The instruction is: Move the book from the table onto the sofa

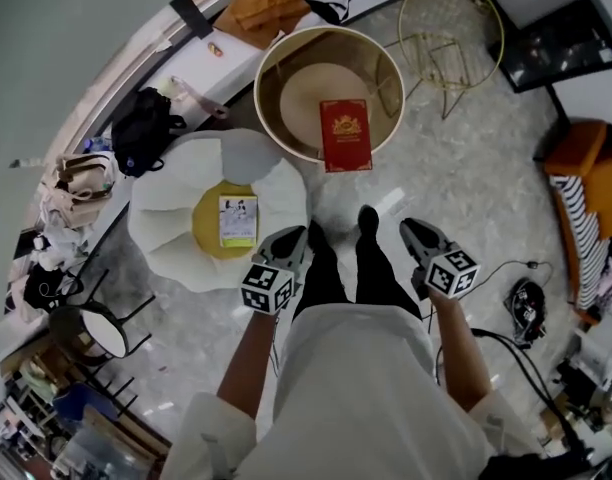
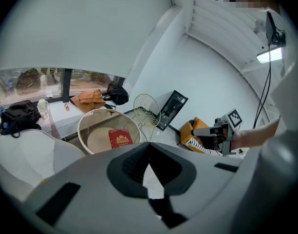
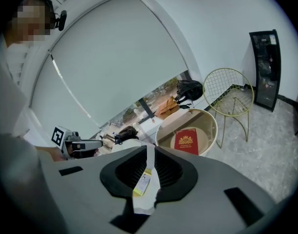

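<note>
A red book (image 1: 346,135) with a gold crest lies flat on the round glass-topped table (image 1: 286,53), towards its near right edge. It also shows in the left gripper view (image 2: 121,139) and the right gripper view (image 3: 186,141). The white flower-shaped sofa (image 1: 166,218) stands left of the table, with a yellow centre cushion (image 1: 208,230) and a small pale booklet (image 1: 238,220) on it. My left gripper (image 1: 289,238) and right gripper (image 1: 410,228) hang in front of my waist, well short of the table. Both are shut and empty, as their own views show (image 2: 149,167) (image 3: 150,172).
A gold wire chair (image 1: 448,28) stands right of the table, with a black panel (image 1: 556,43) beyond it. An orange seat with striped cloth (image 1: 586,188) is at the far right. Cables and a black device (image 1: 526,313) lie on the marble floor. Bags (image 1: 146,128) line the window ledge.
</note>
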